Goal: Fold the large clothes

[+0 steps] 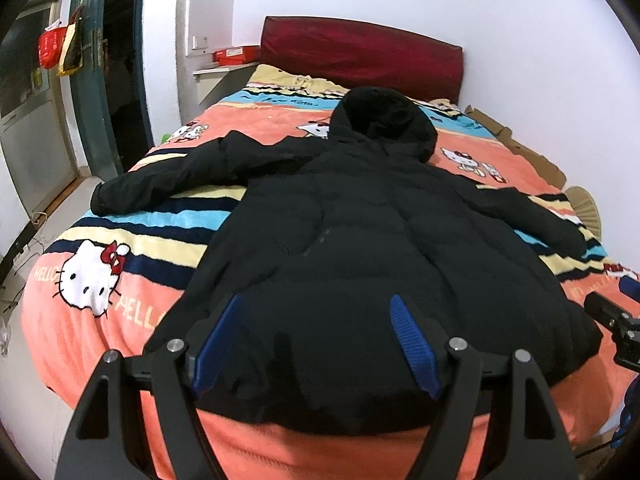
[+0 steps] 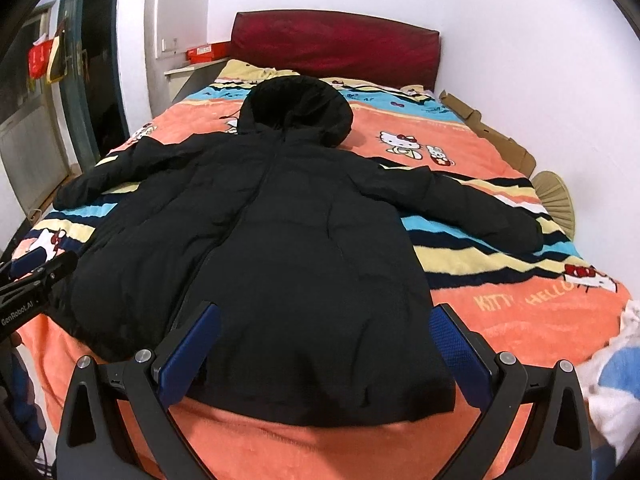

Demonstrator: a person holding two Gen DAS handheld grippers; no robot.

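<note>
Coat (image 1: 360, 240), black, padded, hooded, lies spread flat on the bed blanket (image 1: 132, 320), front up judging by the centre zipper line in the right wrist view. Hood (image 1: 384, 120) points toward the maroon headboard (image 1: 360, 56), hem at the near bed edge. Both sleeves are stretched out sideways, left sleeve (image 1: 168, 176) and right sleeve (image 2: 472, 204), probably laid so each can be folded inward over the body.

Left gripper (image 1: 316, 344) hovers over the hem, jaws wide apart, holding nothing. Right gripper (image 2: 324, 348) does the same over the hem's right half, jaws spread, empty. Both face along the coat's length, seemingly placed to survey the layout or pick hem corners. Whether the pads touch fabric is unclear.

No fold is made yet; task looks to be at its start. Cardboard (image 1: 516, 140) sits along the wall side, well clear of the coat.
</note>
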